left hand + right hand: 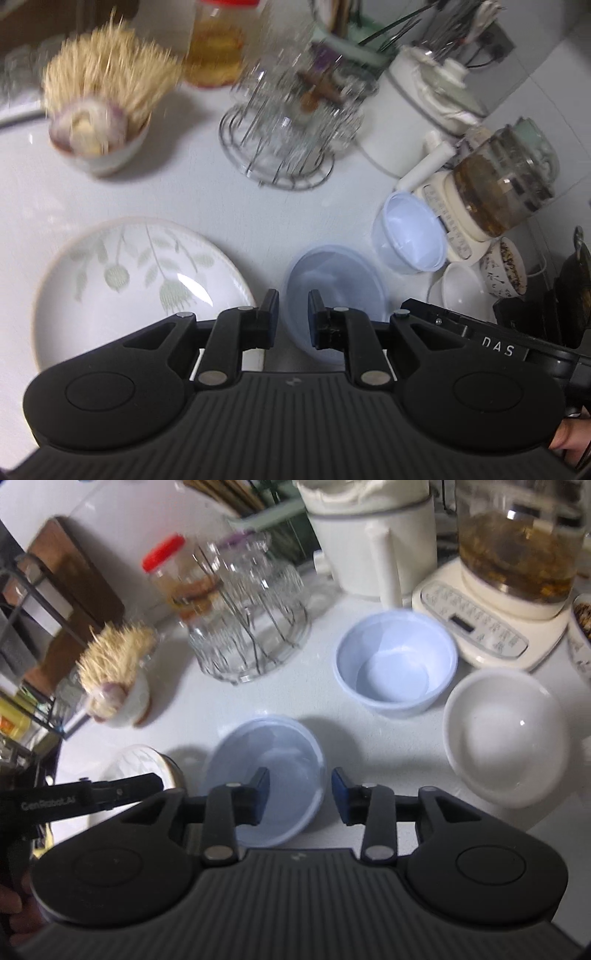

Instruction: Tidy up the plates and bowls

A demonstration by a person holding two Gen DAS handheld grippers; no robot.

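Bowls: two blue (395, 661) (264, 775), one white (506, 734); left tongs (293, 314) near-closed, right tongs (300, 797) parted, both empty.

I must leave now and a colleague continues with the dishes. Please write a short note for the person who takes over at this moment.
Left gripper: nearly shut, holds nothing, above the near edge of the translucent blue bowl.
Right gripper: jaws apart, empty, over the same bowl.
On the counter: leaf-pattern plate at left, small blue bowl behind, white bowl at right.
Done: nothing stacked yet, as far as the views show.
Left: gather the bowls together and place the plate.
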